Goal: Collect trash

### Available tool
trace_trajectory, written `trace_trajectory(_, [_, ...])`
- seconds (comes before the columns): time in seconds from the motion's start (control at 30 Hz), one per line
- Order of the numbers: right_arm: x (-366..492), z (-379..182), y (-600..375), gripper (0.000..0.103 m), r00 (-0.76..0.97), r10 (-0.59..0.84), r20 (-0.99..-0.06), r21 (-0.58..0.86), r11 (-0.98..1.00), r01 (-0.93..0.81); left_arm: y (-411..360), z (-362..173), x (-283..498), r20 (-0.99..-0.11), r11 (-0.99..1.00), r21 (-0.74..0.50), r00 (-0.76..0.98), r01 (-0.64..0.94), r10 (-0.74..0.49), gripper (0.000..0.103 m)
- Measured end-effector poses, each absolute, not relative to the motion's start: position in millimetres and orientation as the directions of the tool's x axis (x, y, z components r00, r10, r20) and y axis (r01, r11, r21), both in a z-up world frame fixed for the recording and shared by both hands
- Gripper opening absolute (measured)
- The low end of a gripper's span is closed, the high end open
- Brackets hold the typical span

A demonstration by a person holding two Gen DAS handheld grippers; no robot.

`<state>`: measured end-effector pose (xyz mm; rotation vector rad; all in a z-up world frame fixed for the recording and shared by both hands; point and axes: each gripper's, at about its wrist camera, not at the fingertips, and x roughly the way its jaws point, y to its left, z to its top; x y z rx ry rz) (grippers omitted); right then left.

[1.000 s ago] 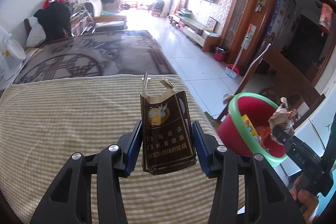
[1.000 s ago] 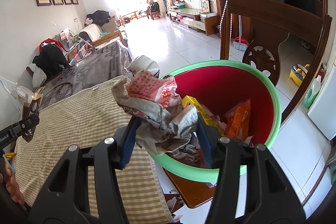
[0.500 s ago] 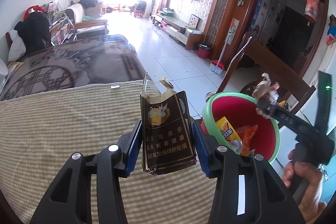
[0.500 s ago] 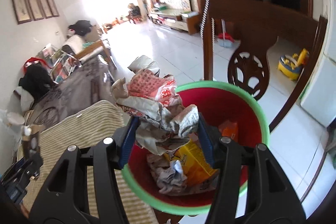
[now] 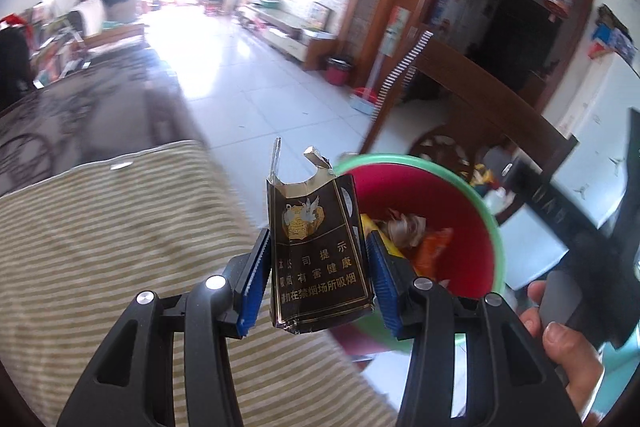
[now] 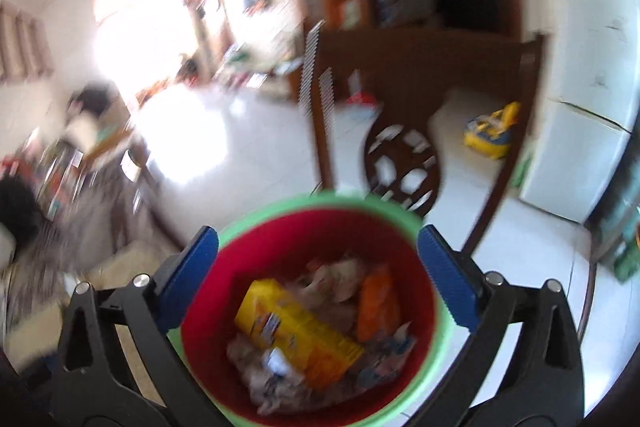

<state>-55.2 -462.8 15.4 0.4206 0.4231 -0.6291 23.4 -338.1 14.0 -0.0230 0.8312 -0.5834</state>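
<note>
Your right tongs (image 6: pixel 316 279) are now gaping over the bin (image 6: pixel 280 215), wad dropped; your left tongs (image 5: pixel 316 283) are clamping the pack (image 5: pixel 320 259), due next.

Red, green-rimmed bin (image 6: pixel 430 291); striped cloth (image 5: pixel 100 227)

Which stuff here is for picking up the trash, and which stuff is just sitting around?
For the job:
- torn cigarette pack, pinched in the left gripper
- red bin with trash inside
- right gripper, open above the bin

Just lying about:
- wooden chair
- yellow toy
- striped cloth
</note>
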Motion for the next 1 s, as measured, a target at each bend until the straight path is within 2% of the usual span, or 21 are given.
trace_trajectory(0.17, [-78.4, 17.8, -481.6, 0.098, 0.696, -0.564, -0.445, 0.308, 0.633, 0.71, -367.9, 5.4, 25.3, -0.703, 0.808, -0.242, 0.477, 0.538, -0.528, 0.045])
trace_trajectory(0.47, [-73.2, 9.9, -490.3, 0.098, 0.671, -0.553, -0.494, 0.324, 0.599, 0.732, -390.4, -5.5, 27.3, -0.717, 0.784, -0.264, 0.429, 0.562, -0.549, 0.046])
trace_trajectory(0.63, [-75.7, 13.7, -485.2, 0.098, 0.666, -0.572, -0.479, 0.33, 0.586, 0.74, -394.9, -9.7, 30.8, -0.727, 0.787, -0.266, 0.42, 0.556, -0.543, 0.049])
trace_trajectory(0.67, [-75.9, 14.1, -484.9, 0.098, 0.665, -0.575, -0.477, 0.331, 0.583, 0.742, -395.1, -10.2, 31.7, -0.727, 0.787, -0.269, 0.419, 0.556, -0.544, 0.054])
trace_trajectory(0.7, [-76.0, 14.6, -484.1, 0.098, 0.663, -0.579, -0.474, 0.333, 0.58, 0.744, -395.3, -9.9, 32.3, -0.725, 0.786, -0.27, 0.42, 0.556, -0.546, 0.066])
trace_trajectory(0.77, [-75.6, 15.7, -482.3, 0.098, 0.661, -0.585, -0.471, 0.335, 0.574, 0.747, -393.4, -7.6, 31.4, -0.719, 0.79, -0.265, 0.433, 0.552, -0.543, 0.075])
trace_trajectory(0.87, [-70.7, 18.5, -475.0, 0.098, 0.664, -0.583, -0.468, 0.332, 0.581, 0.743, -382.6, 0.6, 26.4, -0.706, 0.8, -0.24, 0.466, 0.55, -0.533, 0.076])
trace_trajectory(1.0, [-55.2, 27.5, -449.8, 0.098, 0.694, -0.563, -0.449, 0.268, 0.656, 0.706, -346.1, 14.2, 17.5, -0.666, 0.833, -0.208, 0.55, 0.512, -0.504, 0.089])
